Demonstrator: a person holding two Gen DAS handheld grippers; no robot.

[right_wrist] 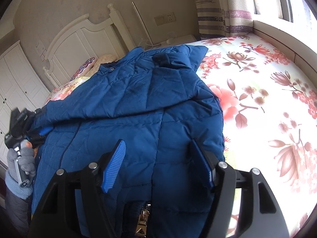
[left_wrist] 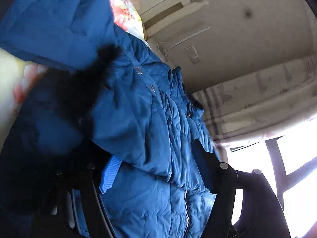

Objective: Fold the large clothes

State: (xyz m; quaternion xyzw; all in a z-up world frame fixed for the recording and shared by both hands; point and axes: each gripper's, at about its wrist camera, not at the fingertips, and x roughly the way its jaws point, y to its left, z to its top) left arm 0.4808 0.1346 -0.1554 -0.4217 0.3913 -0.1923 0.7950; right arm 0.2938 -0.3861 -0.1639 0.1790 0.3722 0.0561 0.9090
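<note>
Floral bedsheet [right_wrist: 267, 91] carries the blue puffer jacket [right_wrist: 128, 103] at frame centre; right gripper [right_wrist: 158, 164] gapes empty above its hem, left gripper [right_wrist: 37, 130] parted at left edge. Pinch hem squarely, fold evenly.

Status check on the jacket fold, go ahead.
Right gripper open over the hem, gripping nothing. Left gripper at the far edge, grip unclear. Blue puffer jacket sleeve folded across, lying on floral bedsheet. Nothing obstructing.

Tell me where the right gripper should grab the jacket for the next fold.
Probably the jacket's bottom hem, right in front of the right gripper, coming in from the near edge of the bed. The hem lies flat there between the open jaws, and its right edge is free on the sheet.
</note>
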